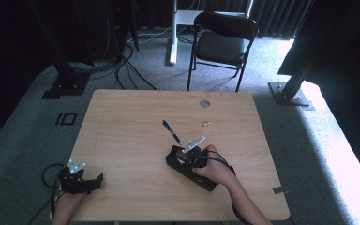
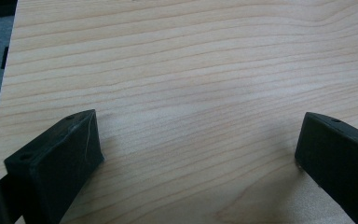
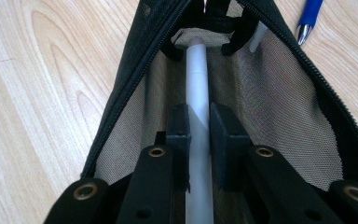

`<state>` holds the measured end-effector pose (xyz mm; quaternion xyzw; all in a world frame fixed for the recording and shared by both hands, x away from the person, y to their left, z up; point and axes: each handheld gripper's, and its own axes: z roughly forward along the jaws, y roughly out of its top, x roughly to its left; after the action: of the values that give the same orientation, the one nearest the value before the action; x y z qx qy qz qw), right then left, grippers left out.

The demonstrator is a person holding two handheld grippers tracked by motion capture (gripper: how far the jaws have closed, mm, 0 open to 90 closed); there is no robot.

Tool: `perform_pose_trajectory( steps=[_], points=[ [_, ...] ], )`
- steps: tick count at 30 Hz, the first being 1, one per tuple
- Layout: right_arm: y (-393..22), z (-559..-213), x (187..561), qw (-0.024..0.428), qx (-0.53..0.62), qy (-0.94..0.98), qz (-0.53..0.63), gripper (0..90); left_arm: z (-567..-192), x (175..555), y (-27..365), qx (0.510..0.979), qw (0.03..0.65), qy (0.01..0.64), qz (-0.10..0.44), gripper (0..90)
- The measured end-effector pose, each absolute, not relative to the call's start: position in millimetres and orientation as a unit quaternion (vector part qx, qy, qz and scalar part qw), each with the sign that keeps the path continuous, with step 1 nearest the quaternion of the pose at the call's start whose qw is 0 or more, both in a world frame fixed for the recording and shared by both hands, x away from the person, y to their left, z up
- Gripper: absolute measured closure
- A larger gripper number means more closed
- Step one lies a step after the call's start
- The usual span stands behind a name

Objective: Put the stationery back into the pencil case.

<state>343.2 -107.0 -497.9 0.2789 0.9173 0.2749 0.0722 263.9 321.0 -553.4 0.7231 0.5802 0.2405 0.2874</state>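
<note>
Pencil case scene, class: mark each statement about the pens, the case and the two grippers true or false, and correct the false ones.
1. The right gripper clamps a grey pen inside the open black pencil case. True.
2. The left gripper holds the blue pen. False: its jaws are open and empty over the bare table.
3. The blue pen lies inside the case. False: it lies on the table beside it.
4. A black folding chair stands beyond the table. True.
</note>
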Motion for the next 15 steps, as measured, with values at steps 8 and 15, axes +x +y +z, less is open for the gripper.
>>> perform_pose_trajectory(
  steps=[8,15],
  points=[
    [-106.1,-500.3,344.4,0.071,0.281,0.92,0.263,78.2,-553.4,263.9,321.0,0.723,0.287,0.58,0.24,0.6],
    [-108.7,-498.3,344.8,0.065,0.288,0.916,0.273,76.3,-553.4,263.9,321.0,0.723,0.287,0.58,0.241,0.6]
  ],
)
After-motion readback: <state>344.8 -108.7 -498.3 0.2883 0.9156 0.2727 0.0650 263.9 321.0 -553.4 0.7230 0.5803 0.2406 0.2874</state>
